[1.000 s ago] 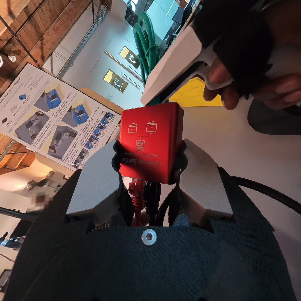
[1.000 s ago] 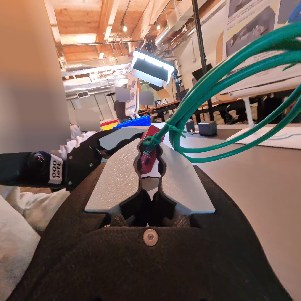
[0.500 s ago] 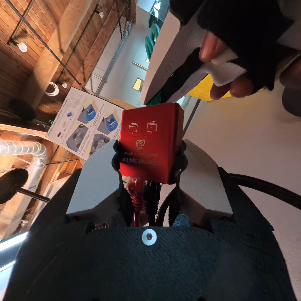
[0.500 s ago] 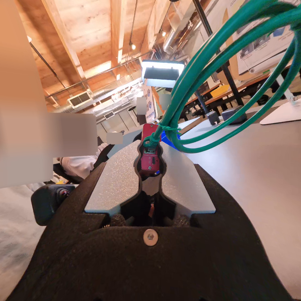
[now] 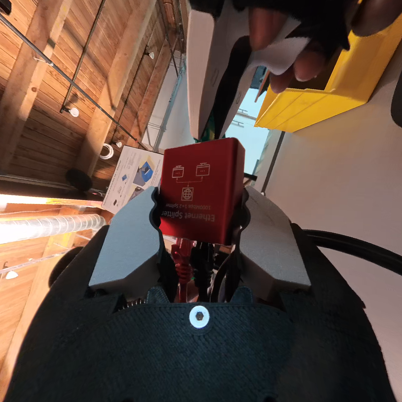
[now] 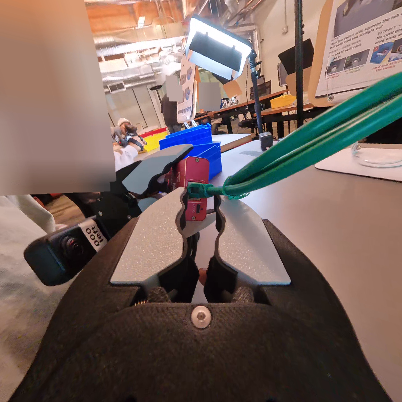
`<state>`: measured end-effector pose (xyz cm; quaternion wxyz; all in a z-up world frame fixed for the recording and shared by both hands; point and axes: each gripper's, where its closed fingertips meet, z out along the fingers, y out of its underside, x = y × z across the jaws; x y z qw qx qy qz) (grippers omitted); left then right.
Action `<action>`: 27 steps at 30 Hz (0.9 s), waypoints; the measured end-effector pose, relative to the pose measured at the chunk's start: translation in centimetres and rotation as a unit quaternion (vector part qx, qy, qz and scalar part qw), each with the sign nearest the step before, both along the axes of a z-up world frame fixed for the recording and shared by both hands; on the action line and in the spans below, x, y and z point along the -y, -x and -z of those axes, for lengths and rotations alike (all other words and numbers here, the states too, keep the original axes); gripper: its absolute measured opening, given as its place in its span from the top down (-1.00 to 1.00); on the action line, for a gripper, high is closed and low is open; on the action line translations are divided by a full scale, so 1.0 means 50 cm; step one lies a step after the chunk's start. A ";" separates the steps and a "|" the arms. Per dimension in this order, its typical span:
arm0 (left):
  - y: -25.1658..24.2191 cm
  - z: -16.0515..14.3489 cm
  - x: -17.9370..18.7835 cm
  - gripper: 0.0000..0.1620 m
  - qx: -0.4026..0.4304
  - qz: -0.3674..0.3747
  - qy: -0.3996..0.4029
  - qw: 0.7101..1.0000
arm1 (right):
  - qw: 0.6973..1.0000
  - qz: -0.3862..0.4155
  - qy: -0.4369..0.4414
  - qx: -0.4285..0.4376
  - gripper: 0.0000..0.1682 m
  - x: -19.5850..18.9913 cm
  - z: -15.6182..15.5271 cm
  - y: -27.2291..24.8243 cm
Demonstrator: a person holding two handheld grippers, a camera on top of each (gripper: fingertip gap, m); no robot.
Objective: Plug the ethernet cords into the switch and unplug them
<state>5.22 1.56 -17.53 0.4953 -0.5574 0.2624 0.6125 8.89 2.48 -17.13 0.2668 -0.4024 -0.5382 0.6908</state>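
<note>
Unplugging looks like the step in hand, though I could be a beat off. My left gripper [image 5: 200,208] has its fingers clenched on the red switch [image 5: 201,191], held up off the tabletop [image 6: 326,228], with a red cord [image 5: 182,263] and a black cord [image 5: 202,263] plugged into its near end. On the far end the green cord [image 6: 304,156] sits with its plug [image 6: 196,189] in a port. My right gripper [image 6: 199,208] has its fingers released, gaping around the switch's end just below that plug; whether a fingertip touches the plug I cannot tell. Next I judge I must close on the plug, press its tab and draw it straight out while the left holds firm. Around us: grey tabletop, blue bins [image 6: 195,143], yellow bin [image 5: 322,87], a lamp [image 6: 217,47], a poster [image 6: 359,43], wooden ceiling [image 5: 65,65].
</note>
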 end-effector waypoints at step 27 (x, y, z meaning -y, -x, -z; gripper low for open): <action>-0.003 0.014 -0.013 0.12 0.143 0.117 -0.012 0.983 | 0.992 0.015 0.092 -0.086 0.83 0.007 -0.028 -0.005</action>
